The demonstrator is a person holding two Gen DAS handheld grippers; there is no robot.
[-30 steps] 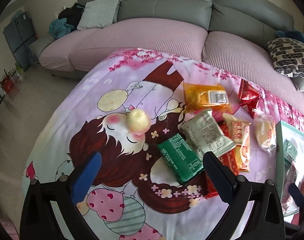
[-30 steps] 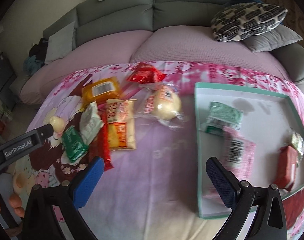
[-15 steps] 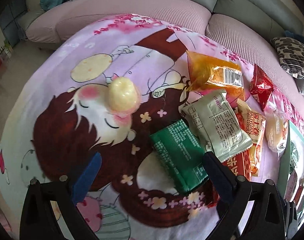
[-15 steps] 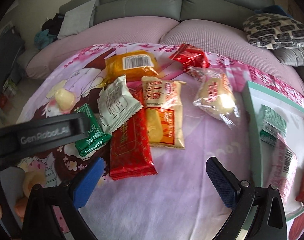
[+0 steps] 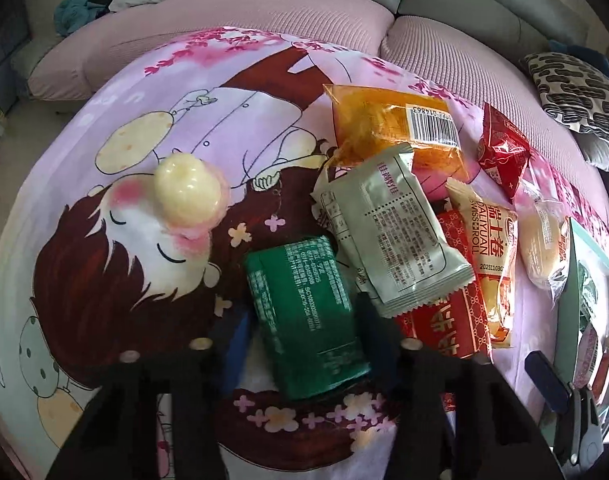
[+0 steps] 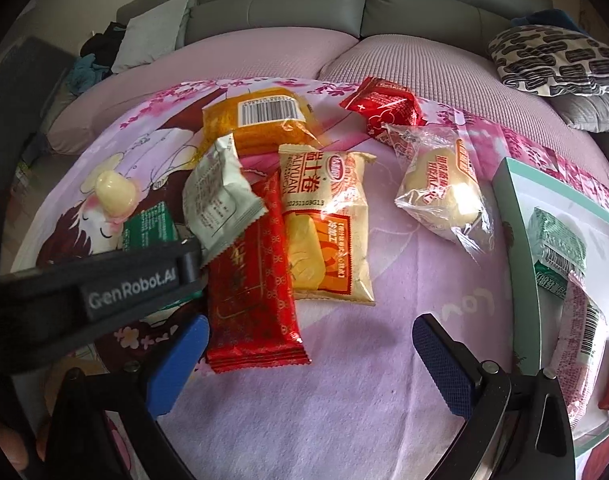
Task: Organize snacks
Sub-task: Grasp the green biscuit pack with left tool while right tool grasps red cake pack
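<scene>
A pile of snack packets lies on a counter covered by a pink cartoon cloth (image 5: 104, 300), in front of a sofa. The left gripper (image 5: 304, 334) is down over a green packet (image 5: 304, 312), jaws narrowed to either side of it, apparently closing; whether they grip yet cannot be told. The right gripper (image 6: 308, 348) hovers with jaws wide apart near a red packet (image 6: 252, 280). A tray (image 6: 516, 208) at the right already holds several snacks, probably the sorting place.
</scene>
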